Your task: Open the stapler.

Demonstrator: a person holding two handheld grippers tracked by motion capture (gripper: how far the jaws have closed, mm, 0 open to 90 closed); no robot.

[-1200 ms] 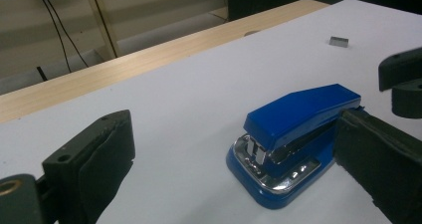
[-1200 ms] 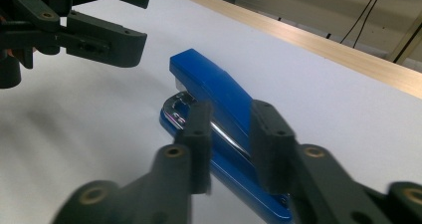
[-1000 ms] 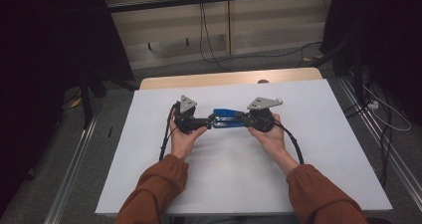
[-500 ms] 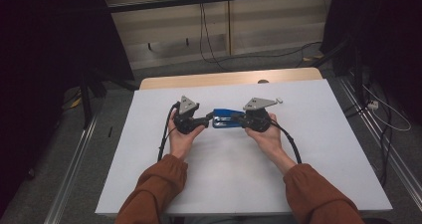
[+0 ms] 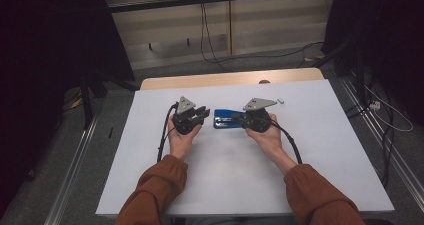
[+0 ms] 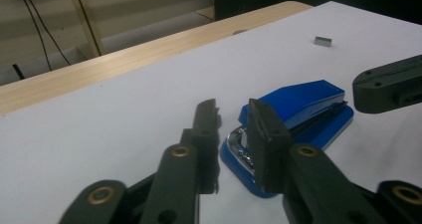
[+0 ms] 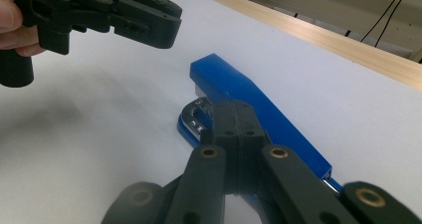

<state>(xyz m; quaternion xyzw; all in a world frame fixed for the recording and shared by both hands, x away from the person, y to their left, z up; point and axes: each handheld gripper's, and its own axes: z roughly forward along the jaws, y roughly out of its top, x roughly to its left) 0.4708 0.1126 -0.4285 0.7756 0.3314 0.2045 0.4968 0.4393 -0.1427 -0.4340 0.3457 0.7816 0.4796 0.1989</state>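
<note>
The blue plastic stapler with a chrome metal front (image 5: 227, 118) lies flat on the white table sheet (image 5: 240, 180), about mid-table and slightly toward the far side, its long axis running left to right. I see its chrome nose pointing left, toward my left gripper (image 5: 201, 113), and its tail end under my right gripper (image 5: 239, 118).

In the right gripper view, my right gripper (image 7: 234, 115) has its two black jaws pressed flat together with nothing between them; the tips sit over the stapler's (image 7: 249, 104) blue top, though I cannot tell whether they touch it.

In the left gripper view, my left gripper (image 6: 234, 117) stands just beside the stapler's (image 6: 298, 112) nose, on its left. Its jaws have just been closing and now leave only a narrow gap; nothing is caught between them, and the stapler lies beyond the tips, apart from the pads.

Farther out, a small grey metal block of staples (image 5: 280, 100) rests on the sheet, to the right of and beyond the stapler, well apart from it. A strip of light wooden tabletop (image 5: 230, 79) shows along the far edge of the sheet.
</note>
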